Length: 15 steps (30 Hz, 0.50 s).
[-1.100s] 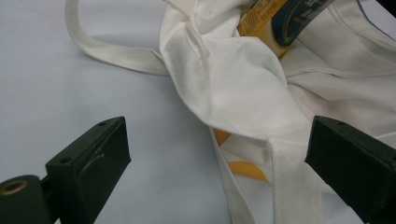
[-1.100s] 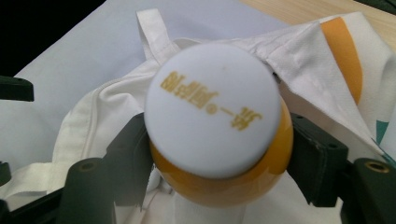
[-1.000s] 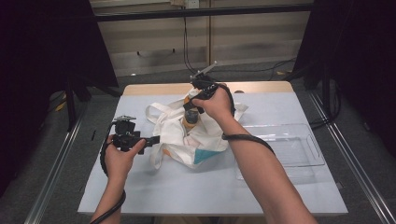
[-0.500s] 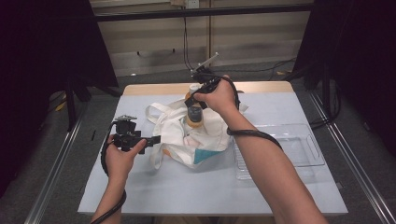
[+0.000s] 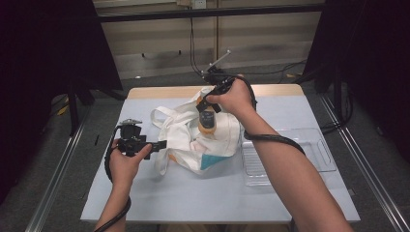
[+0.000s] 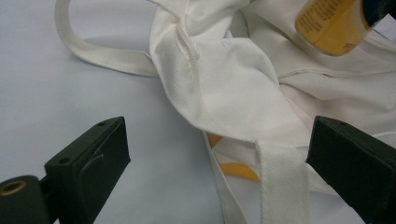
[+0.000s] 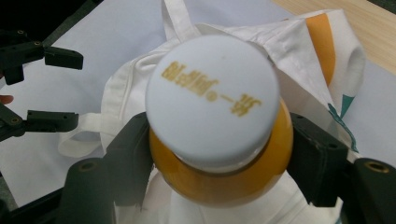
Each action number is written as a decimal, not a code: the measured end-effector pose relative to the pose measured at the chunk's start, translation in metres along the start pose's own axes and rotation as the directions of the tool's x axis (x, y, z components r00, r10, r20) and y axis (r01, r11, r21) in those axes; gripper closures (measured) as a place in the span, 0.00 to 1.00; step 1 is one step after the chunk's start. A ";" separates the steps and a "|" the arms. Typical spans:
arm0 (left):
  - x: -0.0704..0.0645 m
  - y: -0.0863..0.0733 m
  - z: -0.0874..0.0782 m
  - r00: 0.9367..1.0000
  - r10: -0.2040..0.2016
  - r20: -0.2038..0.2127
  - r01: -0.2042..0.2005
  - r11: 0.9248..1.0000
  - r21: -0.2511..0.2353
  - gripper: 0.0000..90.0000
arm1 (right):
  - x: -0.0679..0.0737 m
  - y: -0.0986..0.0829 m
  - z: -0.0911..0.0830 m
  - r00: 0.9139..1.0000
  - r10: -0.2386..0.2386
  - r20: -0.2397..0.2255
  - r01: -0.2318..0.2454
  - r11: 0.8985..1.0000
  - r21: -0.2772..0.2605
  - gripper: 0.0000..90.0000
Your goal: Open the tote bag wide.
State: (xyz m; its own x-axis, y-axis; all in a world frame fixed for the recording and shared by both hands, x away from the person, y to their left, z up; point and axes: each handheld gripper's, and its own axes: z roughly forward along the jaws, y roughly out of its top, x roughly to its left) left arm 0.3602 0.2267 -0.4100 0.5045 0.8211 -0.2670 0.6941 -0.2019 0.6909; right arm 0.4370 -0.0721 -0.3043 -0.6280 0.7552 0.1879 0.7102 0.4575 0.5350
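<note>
A white cloth tote bag (image 5: pixel 193 140) with orange and teal print lies crumpled in the middle of the table. My right gripper (image 5: pixel 207 107) is shut on an orange juice bottle (image 5: pixel 207 121) with a white cap (image 7: pixel 212 95), held upright over the bag; its jaws clamp the bottle (image 7: pixel 219 179) just under the cap. My left gripper (image 5: pixel 159 144) is open at the bag's left edge. In the left gripper view its jaws stand wide apart in front of the bag's fabric (image 6: pixel 224 88) and a strap (image 6: pixel 280 182), and the bottle's base (image 6: pixel 334 23) hangs at the top right.
A clear plastic tray (image 5: pixel 290 154) rests on the pale table cover (image 5: pixel 193 203) right of the bag, under my right forearm. Bag handles (image 5: pixel 159 116) loop out to the left. Dark floor and metal rails border the table.
My right hand with the bottle has shifted slightly to the right over the bag. The left gripper has stayed where it was, open.
</note>
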 end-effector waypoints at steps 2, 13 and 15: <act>0.000 0.000 0.000 1.000 0.003 0.002 -0.003 1.000 0.006 0.05 | 0.000 -0.001 -0.003 1.000 0.000 0.004 0.000 1.000 0.001 0.34; -0.001 -0.001 0.000 1.000 0.015 -0.004 -0.015 1.000 -0.001 0.05 | -0.005 -0.007 -0.011 1.000 0.009 0.005 -0.010 1.000 0.027 0.34; -0.001 -0.001 0.000 1.000 0.007 -0.002 -0.007 1.000 -0.003 0.05 | -0.006 -0.009 -0.015 1.000 0.012 0.008 -0.012 1.000 0.028 0.34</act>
State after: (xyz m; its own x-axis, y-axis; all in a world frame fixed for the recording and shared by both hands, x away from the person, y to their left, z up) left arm 0.3593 0.2258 -0.4106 0.5083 0.8207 -0.2609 0.6889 -0.2057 0.6950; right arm 0.4302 -0.0877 -0.2982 -0.6171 0.7642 0.1874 0.7261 0.4613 0.5099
